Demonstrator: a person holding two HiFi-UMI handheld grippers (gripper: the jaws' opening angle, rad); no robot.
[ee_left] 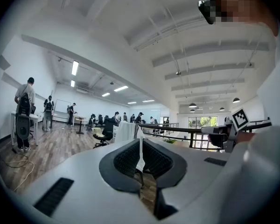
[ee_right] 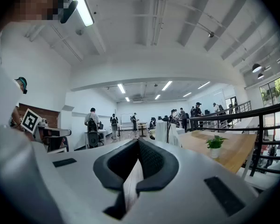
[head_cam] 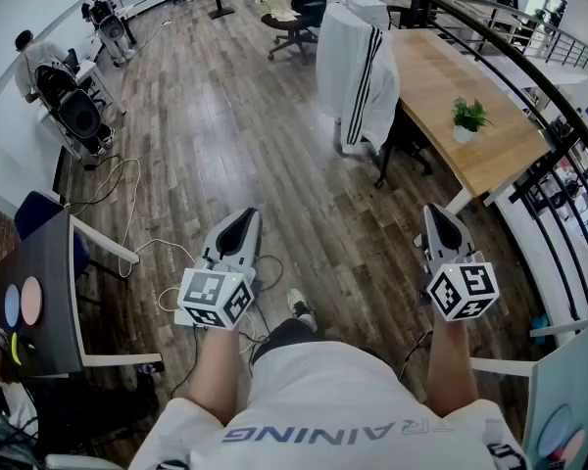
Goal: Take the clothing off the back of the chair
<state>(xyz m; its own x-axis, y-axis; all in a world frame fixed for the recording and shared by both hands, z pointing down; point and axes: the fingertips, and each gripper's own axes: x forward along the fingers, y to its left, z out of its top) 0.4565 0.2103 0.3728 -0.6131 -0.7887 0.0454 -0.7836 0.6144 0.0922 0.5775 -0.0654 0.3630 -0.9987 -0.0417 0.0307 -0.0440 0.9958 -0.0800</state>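
A white jacket with black stripes (head_cam: 358, 76) hangs over the back of a chair at the long wooden table (head_cam: 470, 135), far ahead of me. It also shows small and distant as the white jacket (ee_left: 128, 130) in the left gripper view and the white jacket (ee_right: 167, 132) in the right gripper view. My left gripper (head_cam: 243, 215) and right gripper (head_cam: 437, 211) are held level in front of my body, well short of the chair. Both are shut with nothing between their jaws, as seen at the left gripper (ee_left: 141, 146) and the right gripper (ee_right: 139, 146).
A potted plant (head_cam: 467, 117) stands on the table, and a black railing (head_cam: 559, 116) runs along the right. A black office chair (head_cam: 292, 23) stands farther back. Cables (head_cam: 127, 253) lie on the wood floor beside a chair with a dark board (head_cam: 39, 292). People work at the left wall.
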